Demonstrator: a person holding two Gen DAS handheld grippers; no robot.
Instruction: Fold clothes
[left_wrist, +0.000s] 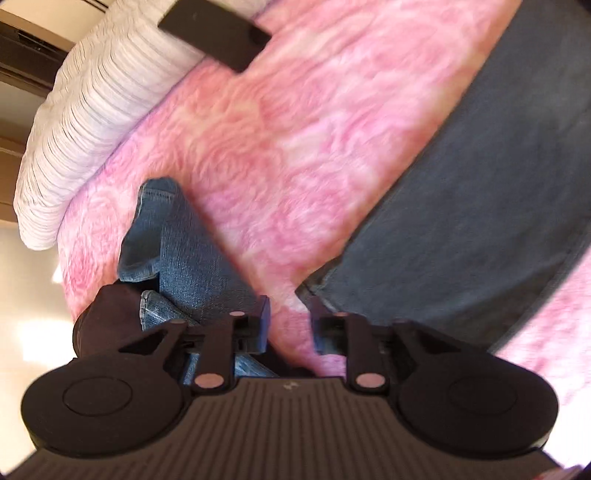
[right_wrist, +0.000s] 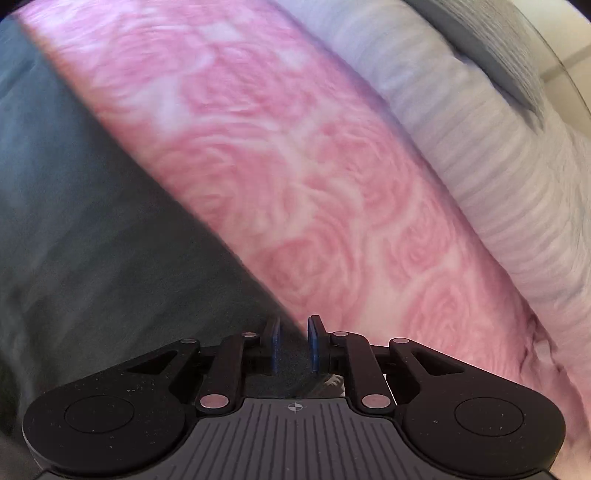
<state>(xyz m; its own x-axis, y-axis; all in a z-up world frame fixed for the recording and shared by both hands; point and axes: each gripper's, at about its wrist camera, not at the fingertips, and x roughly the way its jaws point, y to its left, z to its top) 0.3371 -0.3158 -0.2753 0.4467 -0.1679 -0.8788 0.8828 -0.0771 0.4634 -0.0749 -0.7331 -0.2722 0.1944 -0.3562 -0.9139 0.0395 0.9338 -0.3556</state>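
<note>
Both tools hover over a bed with a pink rose-patterned blanket (left_wrist: 314, 147), neither one holding cloth. In the left wrist view the left tool (left_wrist: 289, 325) has its jaws apart with only blanket showing in the gap. The right tool (right_wrist: 294, 343) stands narrower, its blue pads (right_wrist: 275, 345) a small gap apart, over the edge of the dark grey garment (right_wrist: 92, 221), and nothing visibly sits between them.

That grey garment lies spread flat, filling the left side of the right wrist view and the right side of the left one, probably laid out so an edge can be picked up for a fold. Both frames are motion-blurred.

Only the left view shows the blue jeans (left_wrist: 177, 243), bunched at lower left beside that tool, and a black flat object (left_wrist: 218, 37) at the top. A white ribbed pillow (right_wrist: 498, 184) shows in both views.
</note>
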